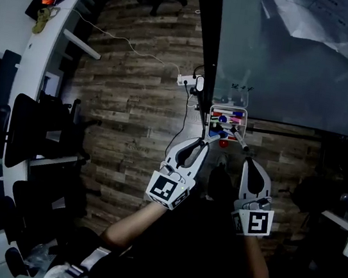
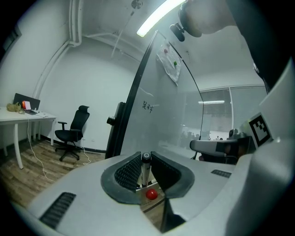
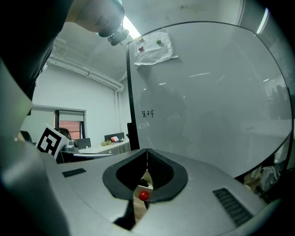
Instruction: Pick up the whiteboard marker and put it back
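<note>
Two grippers: the left gripper (image 1: 205, 145) and the right gripper (image 1: 248, 162). One whiteboard (image 1: 289, 62). One tray (image 1: 229, 109) at its lower edge, holding several markers too small to count. One separate marker (image 2: 145, 168). One red ball (image 1: 224, 144).

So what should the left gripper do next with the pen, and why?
Probably ease the left gripper a little forward toward the tray before letting go. Its jaws are clamped on the whiteboard marker, and in the head view the tray of coloured markers sits just beyond its tips, so the marker looks not yet set in it.
</note>
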`<state>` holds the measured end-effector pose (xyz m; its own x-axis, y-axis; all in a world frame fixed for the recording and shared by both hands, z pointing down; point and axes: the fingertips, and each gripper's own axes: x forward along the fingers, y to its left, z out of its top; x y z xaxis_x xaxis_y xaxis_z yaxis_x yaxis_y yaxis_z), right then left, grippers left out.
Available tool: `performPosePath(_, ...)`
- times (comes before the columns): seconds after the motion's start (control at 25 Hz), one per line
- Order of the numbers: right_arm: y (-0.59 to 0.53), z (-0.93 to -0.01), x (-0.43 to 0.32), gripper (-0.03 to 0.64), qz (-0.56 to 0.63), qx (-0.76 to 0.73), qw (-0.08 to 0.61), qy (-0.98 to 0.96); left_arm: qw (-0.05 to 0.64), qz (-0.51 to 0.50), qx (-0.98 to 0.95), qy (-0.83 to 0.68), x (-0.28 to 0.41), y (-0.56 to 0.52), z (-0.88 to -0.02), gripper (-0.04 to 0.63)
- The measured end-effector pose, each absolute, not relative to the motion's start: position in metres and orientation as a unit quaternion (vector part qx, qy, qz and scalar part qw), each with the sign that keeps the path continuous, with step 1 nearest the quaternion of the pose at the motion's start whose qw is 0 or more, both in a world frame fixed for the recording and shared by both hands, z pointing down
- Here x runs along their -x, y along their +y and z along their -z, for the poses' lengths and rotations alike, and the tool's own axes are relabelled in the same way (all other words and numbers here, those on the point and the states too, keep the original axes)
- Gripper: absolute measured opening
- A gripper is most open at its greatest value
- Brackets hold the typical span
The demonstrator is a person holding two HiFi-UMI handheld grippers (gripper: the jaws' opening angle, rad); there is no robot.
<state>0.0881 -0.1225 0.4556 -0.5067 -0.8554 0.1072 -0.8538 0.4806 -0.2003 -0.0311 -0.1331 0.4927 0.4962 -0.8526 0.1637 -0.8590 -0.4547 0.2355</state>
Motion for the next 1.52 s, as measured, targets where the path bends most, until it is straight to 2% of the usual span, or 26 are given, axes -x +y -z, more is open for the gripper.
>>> performPosePath(0.48,-0.127,-0.47,-0.094,0.014,0.124,0.489,-0.019,0.863,0.164,-0.025,-0.844,-0.511,0.034,-0.14,-0.514,0.073)
performPosePath(1.52,-0.132,-0.48,-0.095,0.014,0.114,0.482,-0.018,0.868,0.173,-0.028,-0.837,-0.518,0.039,-0.147,-0.527,0.074)
